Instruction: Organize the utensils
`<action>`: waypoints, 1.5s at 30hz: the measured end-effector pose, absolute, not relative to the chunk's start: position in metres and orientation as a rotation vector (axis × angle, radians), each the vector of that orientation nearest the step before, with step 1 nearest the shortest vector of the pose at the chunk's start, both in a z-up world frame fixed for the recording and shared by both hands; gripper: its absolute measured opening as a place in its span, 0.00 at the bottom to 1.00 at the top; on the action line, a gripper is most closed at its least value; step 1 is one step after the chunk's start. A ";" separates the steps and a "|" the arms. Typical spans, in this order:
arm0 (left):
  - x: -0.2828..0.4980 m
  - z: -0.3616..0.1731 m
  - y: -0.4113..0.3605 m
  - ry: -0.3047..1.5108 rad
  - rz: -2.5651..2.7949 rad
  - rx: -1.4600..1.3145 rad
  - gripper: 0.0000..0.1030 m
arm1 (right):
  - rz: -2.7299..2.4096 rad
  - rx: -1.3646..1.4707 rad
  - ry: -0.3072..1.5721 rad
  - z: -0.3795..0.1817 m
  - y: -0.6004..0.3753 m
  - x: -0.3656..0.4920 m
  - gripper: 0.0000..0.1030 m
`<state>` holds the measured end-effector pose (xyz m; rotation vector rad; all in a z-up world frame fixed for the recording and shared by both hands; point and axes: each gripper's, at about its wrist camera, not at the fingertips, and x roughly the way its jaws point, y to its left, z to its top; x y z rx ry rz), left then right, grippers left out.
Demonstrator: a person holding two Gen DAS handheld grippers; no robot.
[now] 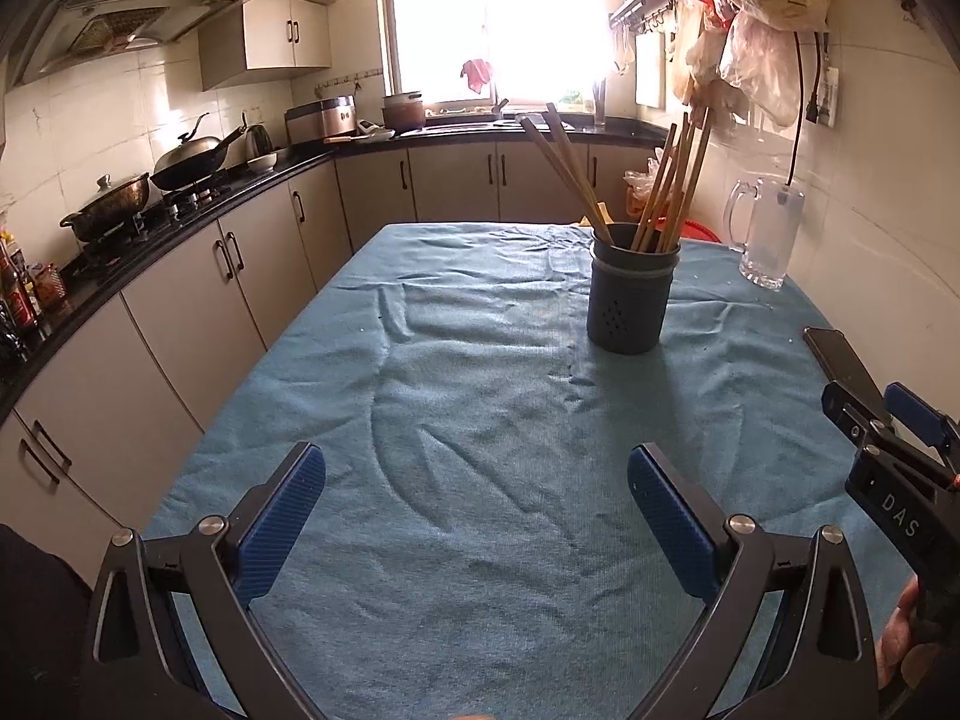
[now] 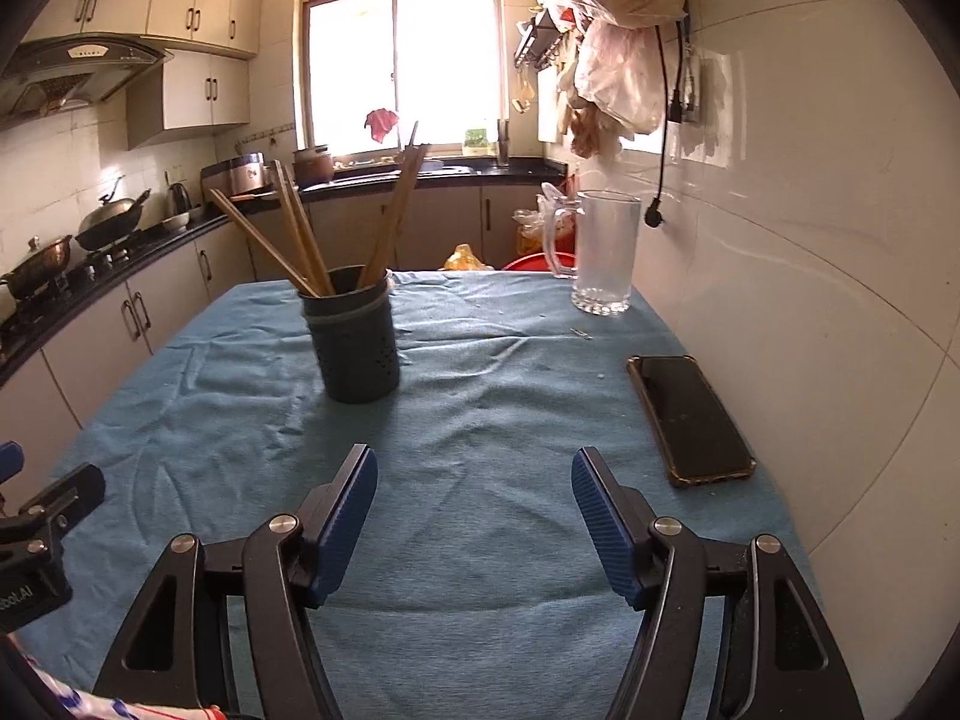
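A dark grey perforated utensil holder (image 1: 630,294) stands upright on the blue tablecloth (image 1: 468,396), with several wooden chopsticks (image 1: 666,192) leaning out of it. It also shows in the right wrist view (image 2: 354,336) with its chopsticks (image 2: 300,234). My left gripper (image 1: 477,504) is open and empty, low over the near part of the cloth. My right gripper (image 2: 474,510) is open and empty, near the front of the table, right of the left one. The right gripper also shows at the right edge of the left wrist view (image 1: 888,414).
A clear glass mug (image 2: 600,252) stands at the far right of the table by the tiled wall. A black phone (image 2: 690,420) lies flat on the cloth at the right. A counter with pans and cabinets (image 1: 180,252) runs along the left.
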<state>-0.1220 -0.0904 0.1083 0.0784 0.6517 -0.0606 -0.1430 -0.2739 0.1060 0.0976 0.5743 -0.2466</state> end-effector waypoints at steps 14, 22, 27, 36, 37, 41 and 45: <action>-0.125 0.110 -0.089 0.662 -0.066 0.074 0.98 | -0.255 0.083 0.559 0.111 -0.268 -0.148 0.69; -0.127 0.112 -0.089 0.654 -0.065 0.066 0.98 | -0.252 0.060 0.548 0.110 -0.266 -0.150 0.69; -0.129 0.112 -0.088 0.649 -0.069 0.063 0.98 | -0.249 0.054 0.533 0.114 -0.263 -0.153 0.70; -0.136 0.118 -0.085 0.623 -0.082 0.045 0.98 | -0.252 0.053 0.519 0.118 -0.261 -0.155 0.70; -0.137 0.119 -0.084 0.620 -0.084 0.044 0.98 | -0.253 0.052 0.517 0.119 -0.260 -0.157 0.70; -0.138 0.120 -0.085 0.618 -0.085 0.042 0.98 | -0.250 0.049 0.518 0.120 -0.259 -0.157 0.70; -0.138 0.121 -0.085 0.618 -0.086 0.041 0.98 | -0.247 0.048 0.518 0.119 -0.257 -0.158 0.70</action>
